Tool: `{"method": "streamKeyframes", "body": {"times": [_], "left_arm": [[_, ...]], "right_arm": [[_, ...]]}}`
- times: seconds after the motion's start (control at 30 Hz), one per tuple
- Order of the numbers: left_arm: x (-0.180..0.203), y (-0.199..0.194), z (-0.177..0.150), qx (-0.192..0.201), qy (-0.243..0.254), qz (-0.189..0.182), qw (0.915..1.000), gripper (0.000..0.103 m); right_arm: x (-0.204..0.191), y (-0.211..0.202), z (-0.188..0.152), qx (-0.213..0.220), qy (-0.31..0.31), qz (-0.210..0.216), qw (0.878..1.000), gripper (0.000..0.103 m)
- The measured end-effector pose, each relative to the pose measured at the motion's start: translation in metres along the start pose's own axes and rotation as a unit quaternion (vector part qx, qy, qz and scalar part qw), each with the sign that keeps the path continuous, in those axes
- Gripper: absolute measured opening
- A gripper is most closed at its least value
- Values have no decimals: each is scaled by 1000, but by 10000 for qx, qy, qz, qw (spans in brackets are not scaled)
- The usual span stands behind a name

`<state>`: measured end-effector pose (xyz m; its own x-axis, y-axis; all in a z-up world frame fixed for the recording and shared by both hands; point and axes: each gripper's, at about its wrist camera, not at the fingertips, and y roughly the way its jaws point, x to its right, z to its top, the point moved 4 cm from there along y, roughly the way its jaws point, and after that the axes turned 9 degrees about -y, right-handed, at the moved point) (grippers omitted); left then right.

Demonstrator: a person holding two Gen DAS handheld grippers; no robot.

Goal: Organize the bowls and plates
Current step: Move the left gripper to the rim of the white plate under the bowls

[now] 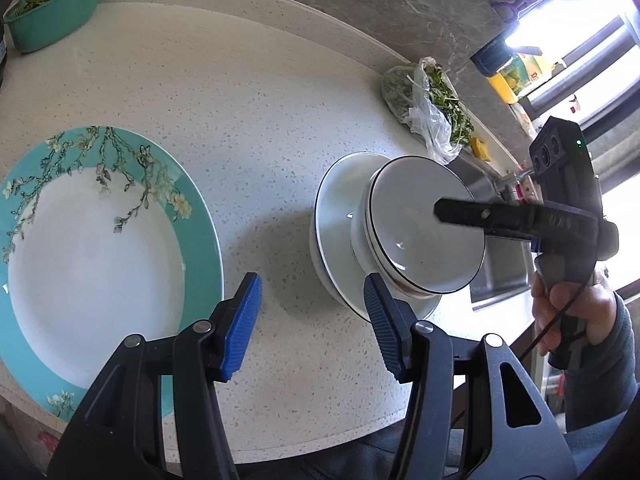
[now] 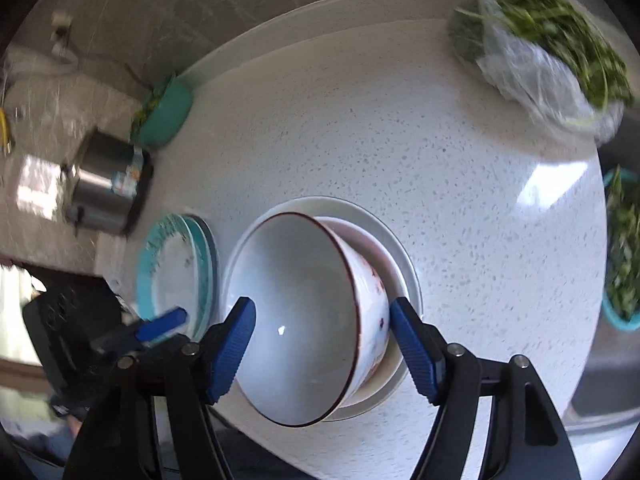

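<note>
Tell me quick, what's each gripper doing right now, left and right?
Left gripper: open, holding nothing, above the counter.
Right gripper: open, one finger inside the bowl, one outside its wall; not clamped.

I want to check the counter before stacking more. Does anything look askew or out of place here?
Yes. The white bowl with a dark rim sits tilted in the larger white bowl, not nested flat. The right tool is open around it. The teal-rimmed floral plate overhangs the white speckled counter at its near edge.
</note>
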<state>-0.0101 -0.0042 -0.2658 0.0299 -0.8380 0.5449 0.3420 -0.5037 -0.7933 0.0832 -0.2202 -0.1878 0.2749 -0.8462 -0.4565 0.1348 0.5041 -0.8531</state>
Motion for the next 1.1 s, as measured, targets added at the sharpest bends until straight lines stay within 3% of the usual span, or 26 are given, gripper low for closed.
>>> {"method": "streamKeyframes", "body": {"times": [0.17,0.37,0.53,0.67,0.77,0.93,1.1], "left_arm": [[-3,-1,3,-22,41,-72,10000,51],[4,3,6,-86,189,-151,9997,51],[12,11,6,-144,268,-219,9993,51],[22,20,4,-197,303,-280,9990,51],[28,23,3,-155,316,-223,9991,51],[26,32,1,-24,17,71,10000,51],[32,38,0,217,-338,484,9980,52]], "right_arm": [[12,-10,-7,35,586,149,9982,74],[-6,-6,-10,-252,86,-579,9980,65],[-22,-5,-8,-520,-305,-1359,9889,68],[-27,0,-8,-628,-696,-1517,9840,67],[-26,-1,-8,-630,-910,-1559,9815,57],[-27,1,2,-628,-1182,-1203,9837,56],[-21,-5,14,-561,-1336,-271,9891,55]]}}
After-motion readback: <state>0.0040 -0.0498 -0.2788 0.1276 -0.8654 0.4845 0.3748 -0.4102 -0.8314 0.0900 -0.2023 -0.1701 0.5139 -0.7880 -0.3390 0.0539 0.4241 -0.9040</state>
